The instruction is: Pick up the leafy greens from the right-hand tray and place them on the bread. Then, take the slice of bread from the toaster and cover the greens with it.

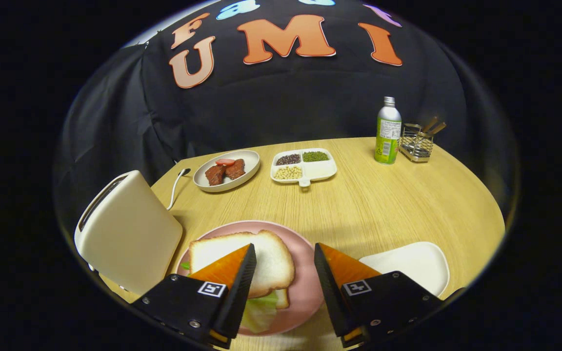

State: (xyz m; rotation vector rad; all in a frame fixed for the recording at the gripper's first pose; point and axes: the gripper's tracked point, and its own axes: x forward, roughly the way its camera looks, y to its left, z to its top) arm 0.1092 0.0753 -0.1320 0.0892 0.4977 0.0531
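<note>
A pink plate (305,253) lies on the wooden table just ahead of my fingers. On it a slice of white bread (271,258) covers leafy greens (259,312), which peek out at its near edge above a lower slice (282,298). My gripper (285,254) hovers over the plate, open, with nothing between its fingers; the left finger overlaps the top slice in view. A cream toaster (125,234) stands left of the plate. A white tray (417,263) lies to the right of the plate, bare where it shows.
Beyond the plate sit a grey dish with meat pieces (226,170) and a white divided dish of beans (303,165). A green bottle (388,131) and a wire utensil holder (417,141) stand at the far right. The toaster's cord (176,185) trails behind it.
</note>
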